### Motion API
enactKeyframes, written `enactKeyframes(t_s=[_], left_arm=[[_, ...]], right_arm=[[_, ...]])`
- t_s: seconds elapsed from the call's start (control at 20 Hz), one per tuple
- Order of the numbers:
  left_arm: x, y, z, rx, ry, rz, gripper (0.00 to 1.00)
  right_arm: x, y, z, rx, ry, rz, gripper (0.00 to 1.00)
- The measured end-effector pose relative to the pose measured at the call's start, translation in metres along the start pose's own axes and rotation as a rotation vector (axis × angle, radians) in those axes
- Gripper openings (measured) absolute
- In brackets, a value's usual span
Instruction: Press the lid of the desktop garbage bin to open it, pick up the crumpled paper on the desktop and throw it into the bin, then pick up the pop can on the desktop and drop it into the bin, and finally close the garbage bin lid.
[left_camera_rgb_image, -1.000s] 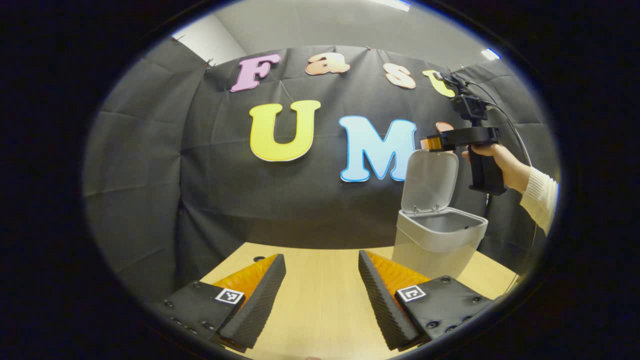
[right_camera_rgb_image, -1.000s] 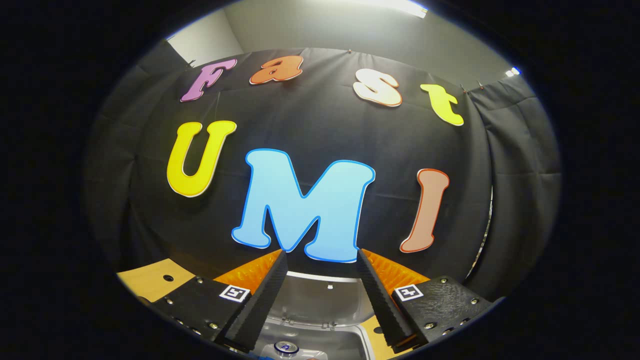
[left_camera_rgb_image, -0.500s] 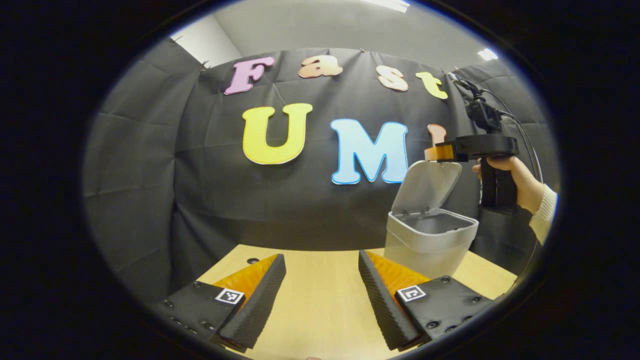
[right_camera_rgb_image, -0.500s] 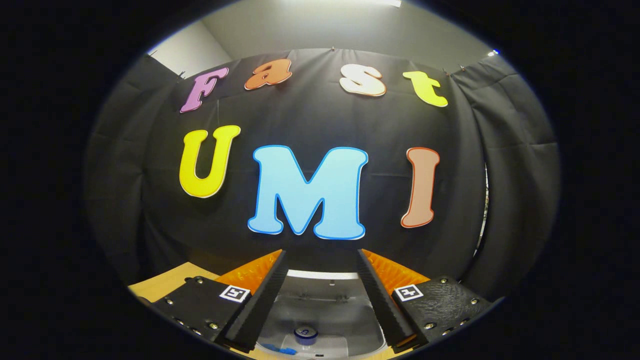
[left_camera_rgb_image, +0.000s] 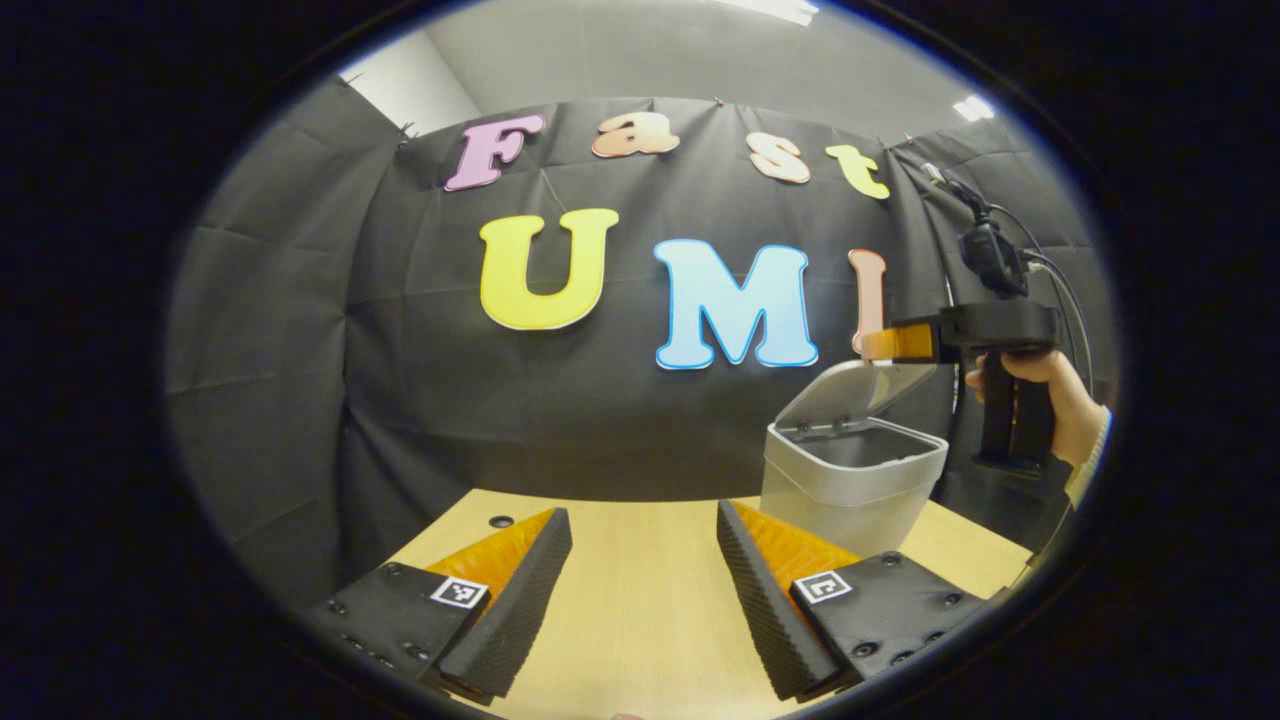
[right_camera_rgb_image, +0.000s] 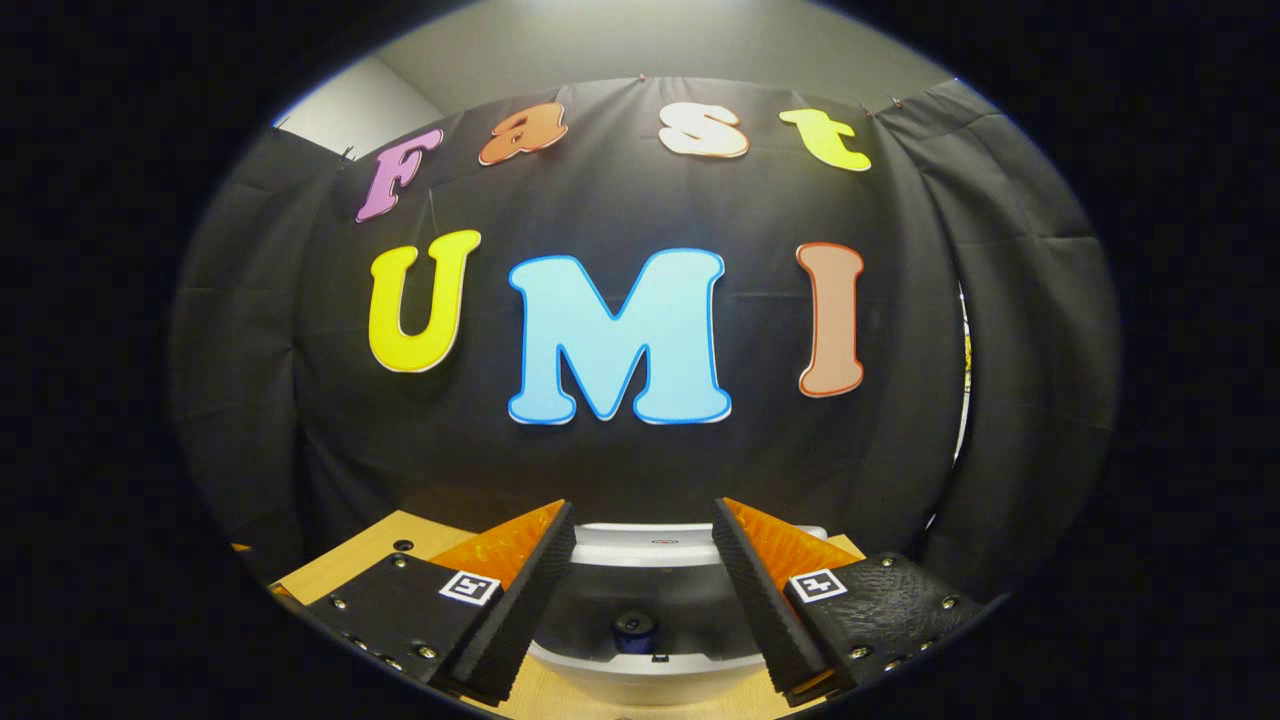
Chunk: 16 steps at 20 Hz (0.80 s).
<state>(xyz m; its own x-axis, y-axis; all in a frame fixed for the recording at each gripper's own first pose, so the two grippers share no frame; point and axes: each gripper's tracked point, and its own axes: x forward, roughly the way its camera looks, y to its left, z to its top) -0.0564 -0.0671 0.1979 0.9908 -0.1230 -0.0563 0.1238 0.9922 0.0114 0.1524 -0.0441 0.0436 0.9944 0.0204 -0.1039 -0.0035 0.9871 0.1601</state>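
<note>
Wooden desktop (left_camera_rgb_image: 640, 600), black cloth wall (left_camera_rgb_image: 400, 380), grey bin (left_camera_rgb_image: 845, 480)

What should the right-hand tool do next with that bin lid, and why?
Probably press further down. In the left gripper view the grey plastic bin's lid stands only half lowered, with the right tool at its raised edge. The blue-topped pop can already lies inside, so closing the lid seems the only step left.

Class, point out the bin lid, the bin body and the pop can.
bin lid (left_camera_rgb_image: 850, 388): left gripper view, its underside.
bin body (left_camera_rgb_image: 835, 505): left gripper view, front wall.
pop can (right_camera_rgb_image: 633, 625): right gripper view, its top, inside the bin.
</note>
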Motion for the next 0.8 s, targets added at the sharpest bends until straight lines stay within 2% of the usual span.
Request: enactKeyframes(t_s=[0.15,0.4,0.7,0.8], left_arm=[[-0.001,-0.002,0.0,0.002,0.002,-0.003,0.95],[-0.005,0.004,-0.002,0.005,0.008,0.008,0.95],[-0.004,0.01,-0.002,0.0,0.008,0.023,0.95],[-0.004,0.01,-0.002,0.002,0.008,0.02,0.95]], right_arm=[[0.005,0.0,-0.027,0.006,0.061,0.005,0.9],[0.014,0.0,-0.053,0.007,0.079,0.002,0.9],[0.025,-0.003,-0.07,-0.014,0.066,-0.008,0.9],[0.025,-0.004,-0.071,-0.028,0.042,-0.011,0.94]])
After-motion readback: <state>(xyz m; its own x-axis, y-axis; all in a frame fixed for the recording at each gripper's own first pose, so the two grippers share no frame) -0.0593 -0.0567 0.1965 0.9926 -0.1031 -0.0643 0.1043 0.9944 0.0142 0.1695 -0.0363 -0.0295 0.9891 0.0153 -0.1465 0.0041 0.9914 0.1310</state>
